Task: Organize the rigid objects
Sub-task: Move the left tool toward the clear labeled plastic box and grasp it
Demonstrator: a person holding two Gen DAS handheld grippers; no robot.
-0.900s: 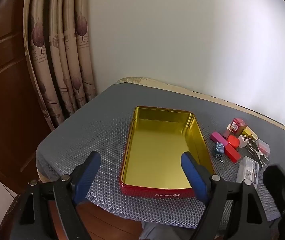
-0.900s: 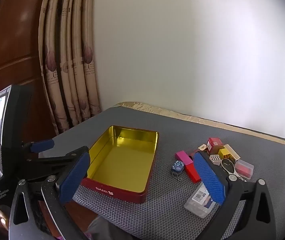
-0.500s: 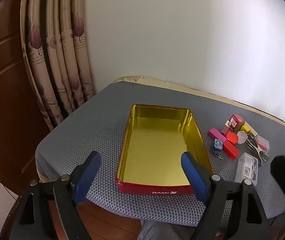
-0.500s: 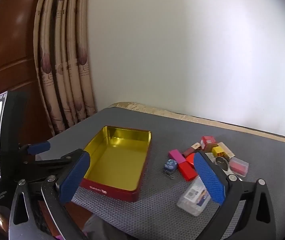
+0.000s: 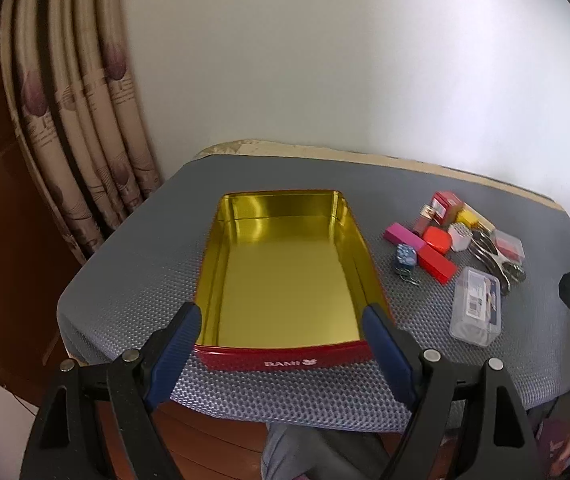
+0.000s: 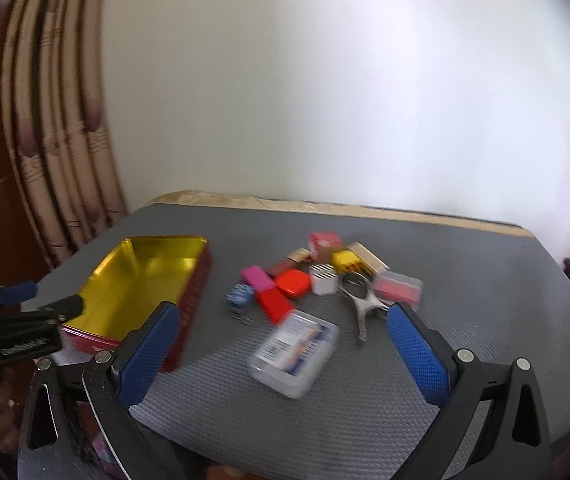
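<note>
Both grippers have slid closer to the tabletop (image 5: 133,264) since a moment ago, so the tin (image 5: 285,354) and the clutter look bigger now. Left gripper (image 5: 283,334) and right gripper (image 6: 285,350) both have jaws wide apart, holding nothing. Tin's empty, on the left. Clear plastic case (image 6: 294,354), red block (image 6: 273,305) and the other small bits are piled to its right, so basically everything's left to do.
</note>
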